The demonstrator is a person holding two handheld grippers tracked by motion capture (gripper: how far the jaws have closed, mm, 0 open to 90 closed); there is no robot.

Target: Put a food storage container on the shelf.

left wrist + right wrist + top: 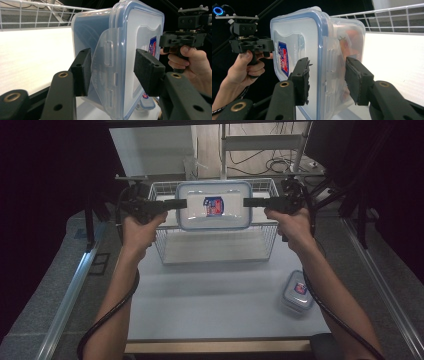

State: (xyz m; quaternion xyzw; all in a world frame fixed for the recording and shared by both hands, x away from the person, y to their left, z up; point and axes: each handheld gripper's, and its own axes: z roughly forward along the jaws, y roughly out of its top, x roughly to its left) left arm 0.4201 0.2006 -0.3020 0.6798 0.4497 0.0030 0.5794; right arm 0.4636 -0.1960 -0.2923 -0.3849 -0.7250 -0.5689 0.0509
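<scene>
A large clear plastic container [214, 205] with a blue-rimmed lid and a red and blue label hangs in the air over a white wire basket [165, 254]. My left gripper [182, 203] is shut on its left end and my right gripper [247, 202] on its right end. In the left gripper view the black pads [82, 72] press on the container [135, 37] at its side latch, one on the lid, one on the base. In the right gripper view the jaws of my right gripper [327, 80] clamp the container [297, 37] the same way, lid towards the other hand.
The basket's wire wall [37, 15] stands behind and below the container, on the pale table [210, 305]. A small lidded container [298, 291] lies at the table's right front. Dark frames and cables stand at the back and sides.
</scene>
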